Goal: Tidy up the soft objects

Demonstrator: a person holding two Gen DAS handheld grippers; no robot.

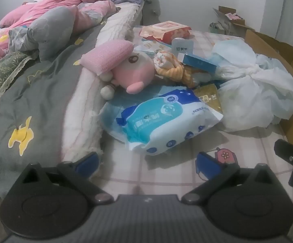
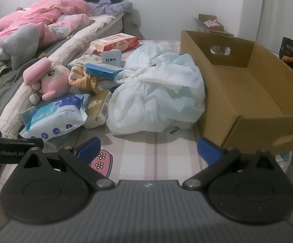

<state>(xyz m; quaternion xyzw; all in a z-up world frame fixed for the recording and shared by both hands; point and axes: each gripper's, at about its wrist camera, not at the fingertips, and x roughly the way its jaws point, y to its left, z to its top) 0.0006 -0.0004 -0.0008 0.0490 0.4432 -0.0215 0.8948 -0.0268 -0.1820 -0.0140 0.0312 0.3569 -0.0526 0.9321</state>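
A heap of soft things lies on the checked bed sheet (image 1: 166, 174). A pink plush toy (image 1: 134, 68) (image 2: 54, 81) leans on an orange-striped cloth (image 1: 174, 68) (image 2: 83, 79). In front of them lies a blue-and-white wipes pack (image 1: 166, 121) (image 2: 55, 119). To the right sits a knotted white plastic bag (image 1: 253, 93) (image 2: 156, 93). An empty cardboard box (image 2: 247, 93) (image 1: 284, 64) stands right of the bag. My left gripper (image 1: 147, 162) is open just short of the wipes pack, nothing between its jaws. My right gripper (image 2: 148, 147) is open over bare sheet before the bag.
A grey quilt (image 1: 34, 93) and pink bedding (image 1: 51, 8) cover the bed's left. A pink wipes pack (image 1: 164, 30) (image 2: 116, 41), a blue carton (image 2: 101, 70) and a gold packet (image 1: 209, 97) lie in the heap. More boxes (image 2: 209, 23) stand by the far wall.
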